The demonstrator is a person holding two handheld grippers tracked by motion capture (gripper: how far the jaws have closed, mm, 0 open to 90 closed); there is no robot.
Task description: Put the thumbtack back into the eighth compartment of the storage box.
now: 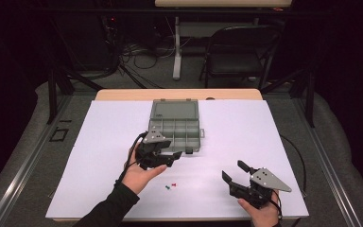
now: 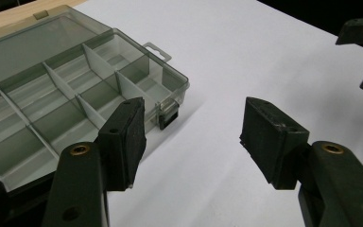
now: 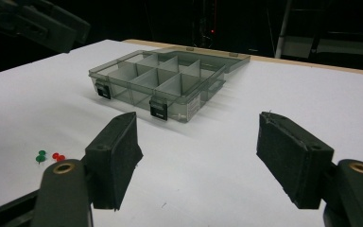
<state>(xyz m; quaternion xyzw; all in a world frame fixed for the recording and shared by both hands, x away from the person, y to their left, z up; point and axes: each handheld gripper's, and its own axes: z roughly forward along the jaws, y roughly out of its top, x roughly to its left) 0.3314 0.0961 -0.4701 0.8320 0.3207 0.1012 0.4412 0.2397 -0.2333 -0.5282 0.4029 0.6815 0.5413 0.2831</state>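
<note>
grey compartment box, lid open, empty, mid-table

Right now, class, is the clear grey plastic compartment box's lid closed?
No: the clear grey plastic compartment box lies open, its empty compartments showing.

The left gripper sits right over the near edge of the organizer box, so that front rim and one latch are covered from above. In the left gripper view the box runs off the left edge. The green pushpin and red pushpin are tiny specks, can't make out which way they lie. The person's forearms get cut off at the bottom.
</note>
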